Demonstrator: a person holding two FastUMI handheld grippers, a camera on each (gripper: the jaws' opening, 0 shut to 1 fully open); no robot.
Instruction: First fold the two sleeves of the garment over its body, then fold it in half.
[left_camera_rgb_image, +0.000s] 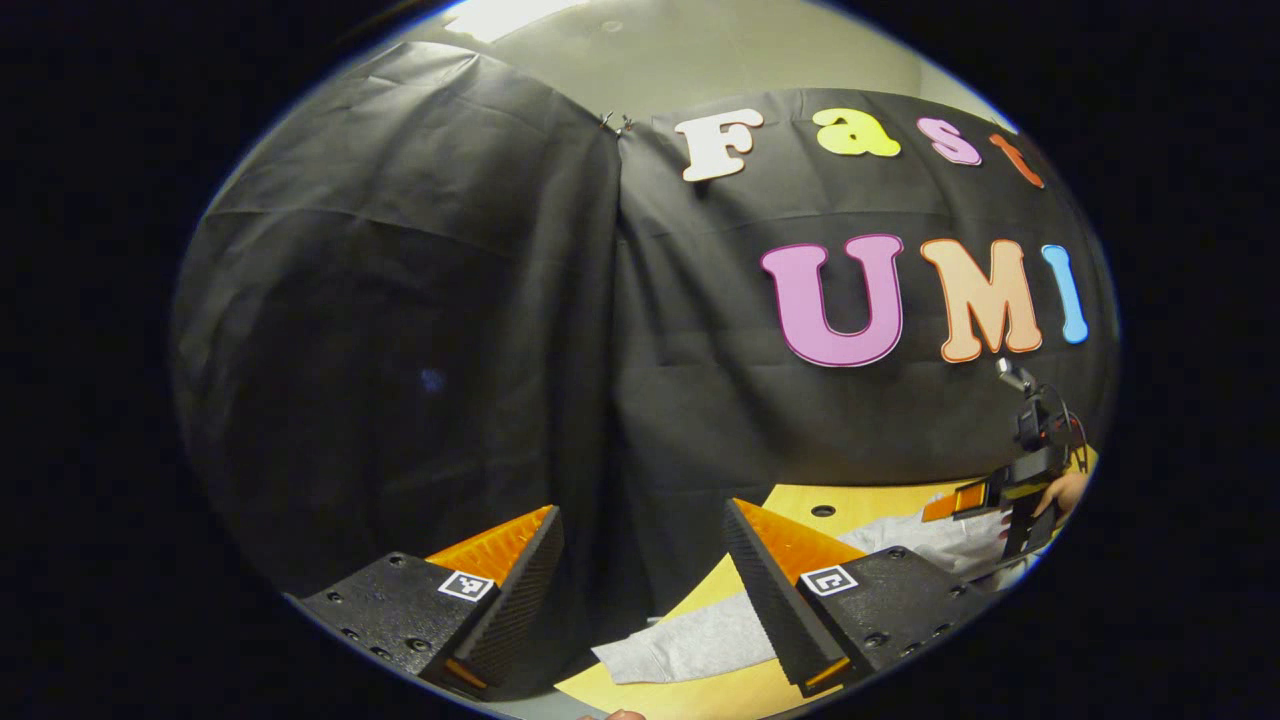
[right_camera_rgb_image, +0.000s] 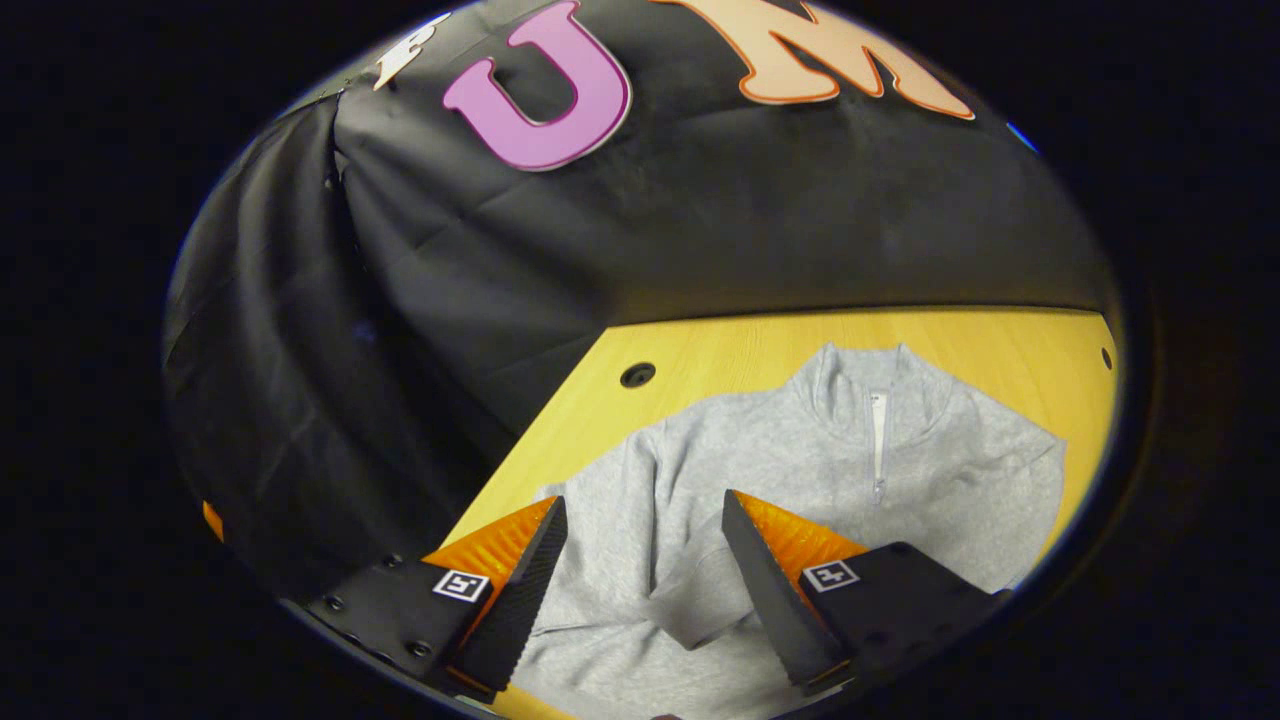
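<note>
Both grippers (left_camera_rgb_image: 640, 590) (right_camera_rgb_image: 640, 590) gape empty above the grey zip-neck garment (right_camera_rgb_image: 800, 470), lying flat on the table (right_camera_rgb_image: 720, 350).

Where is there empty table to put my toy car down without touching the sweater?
Bare table runs as a strip between the black cloth wall and the collar of the grey sweater, with a round hole at its left end. The middle is crowded: the sweater covers it, under the open right gripper.
</note>
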